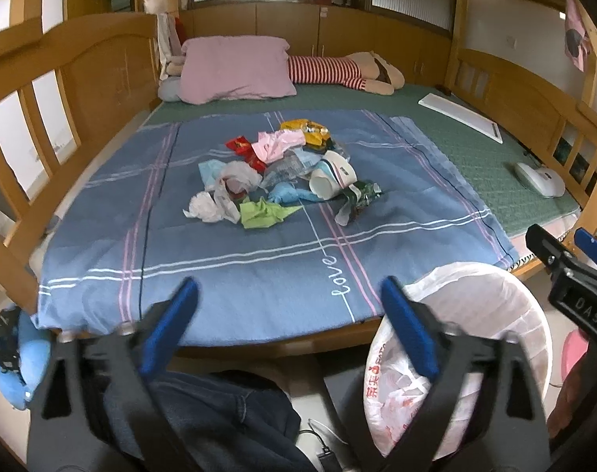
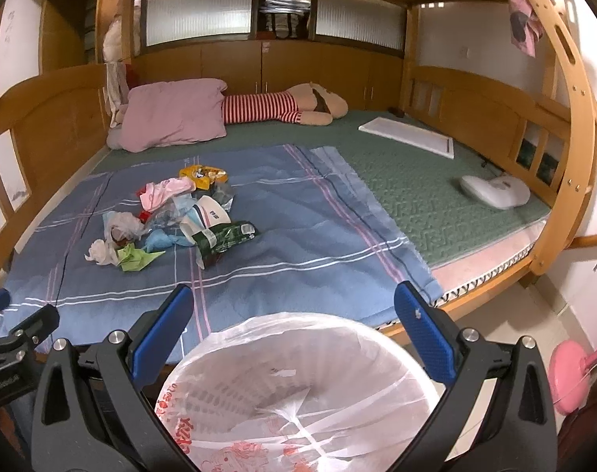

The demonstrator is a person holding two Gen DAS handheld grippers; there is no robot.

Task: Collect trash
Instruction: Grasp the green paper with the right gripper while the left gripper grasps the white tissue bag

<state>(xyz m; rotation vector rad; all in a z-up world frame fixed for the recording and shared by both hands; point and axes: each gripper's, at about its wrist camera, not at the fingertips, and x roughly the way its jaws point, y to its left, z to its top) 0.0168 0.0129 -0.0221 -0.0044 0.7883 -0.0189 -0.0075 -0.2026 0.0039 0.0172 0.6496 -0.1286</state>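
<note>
A pile of trash lies in the middle of the blue plaid blanket on the bed: crumpled tissues, a green paper scrap, a white paper cup, and red, pink and yellow wrappers. In the right wrist view the pile sits left of centre. My left gripper hangs open over the blanket's near edge with nothing between its blue pads. My right gripper is open too, just above a round bin lined with a white plastic bag. The same bin stands on the floor at the bed's near right.
Wooden rails enclose the bed. At the far end lie a pink pillow and a striped plush doll. A white board and a white device rest on the green mattress at right. A pink object is on the floor.
</note>
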